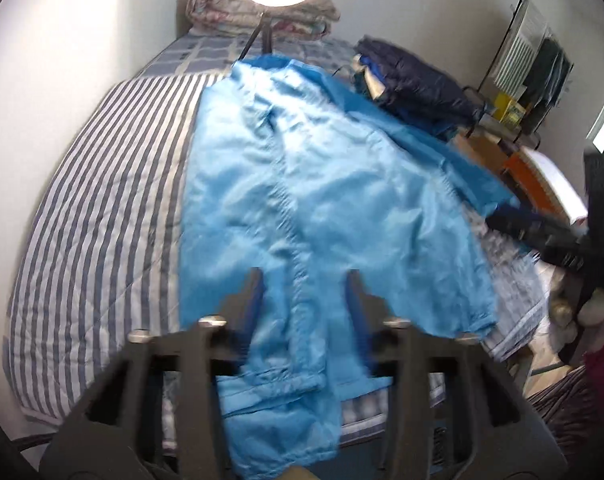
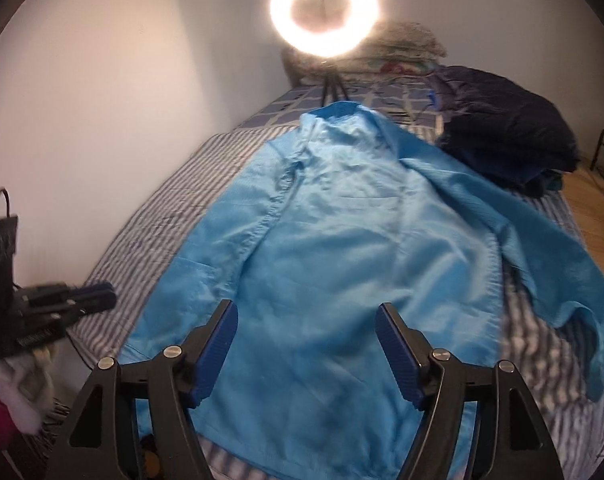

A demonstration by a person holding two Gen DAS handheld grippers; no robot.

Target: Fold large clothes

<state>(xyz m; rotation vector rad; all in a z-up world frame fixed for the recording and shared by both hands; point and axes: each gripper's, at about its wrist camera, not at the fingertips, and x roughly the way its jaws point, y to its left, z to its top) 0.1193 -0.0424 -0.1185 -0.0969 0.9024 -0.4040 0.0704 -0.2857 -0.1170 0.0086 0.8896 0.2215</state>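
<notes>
— What surface is seen, and what room around it?

— A bed (image 2: 150, 216) is shown, covered with a blue-and-white striped sheet, with a checked cloth further back. It is pushed against a plain white wall (image 2: 102, 80). A lit ring light (image 2: 323, 10) on a small tripod is placed at the far end, and a folded quilt (image 1: 262, 10) is laid behind it. A dark pile of clothes (image 2: 505, 140) is kept on the right side of the bed. A wooden floor is seen past the bed's right edge.

— Are any containers seen?

— A metal rack (image 1: 513, 108) with a yellow box is seen in the left wrist view; what is inside cannot be told.

— Where is the garment?

— The light blue jacket (image 2: 341, 260) is spread flat in the middle of the bed, collar towards the light, one sleeve stretched out to the right.

— And the grippers?

— The left gripper (image 1: 302, 300) is held released above the hem, nothing pinched. The right gripper (image 2: 306, 340) is also spread wide over the jacket, no cloth grasped.
</notes>
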